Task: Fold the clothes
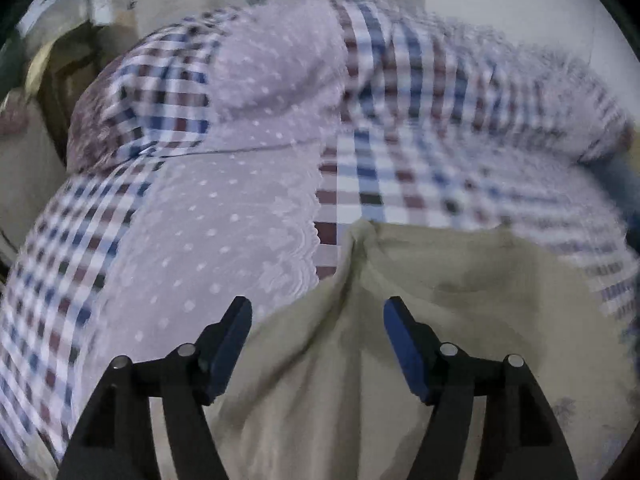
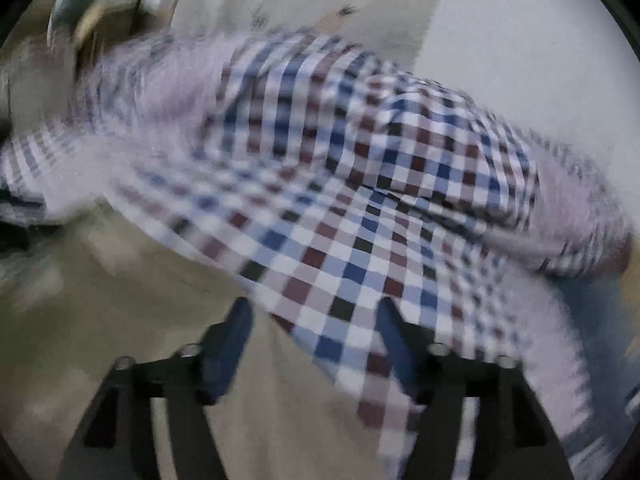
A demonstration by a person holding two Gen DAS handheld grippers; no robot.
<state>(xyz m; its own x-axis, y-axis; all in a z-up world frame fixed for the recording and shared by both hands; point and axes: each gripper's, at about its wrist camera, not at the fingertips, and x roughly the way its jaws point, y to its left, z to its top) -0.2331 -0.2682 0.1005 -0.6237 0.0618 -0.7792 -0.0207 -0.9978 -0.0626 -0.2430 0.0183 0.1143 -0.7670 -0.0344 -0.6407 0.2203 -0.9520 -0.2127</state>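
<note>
Two grippers report to me with jaws spread wide and nothing clamped. No brand, label or legible writing appears in either view. My left gripper [image 1: 318,312] hangs over a rumpled beige cloth surface [image 1: 360,360]. My right gripper [image 2: 316,312] has a corner of the blue, maroon and white checked garment [image 2: 344,216] lying loose between its fingers, pads apart from it. Beyond, that garment sprawls across the surface, its lilac dotted panel with scalloped lace edging [image 1: 224,216] showing. Farthest back hangs a pale curtain with blurred floral print [image 2: 340,4].
</note>
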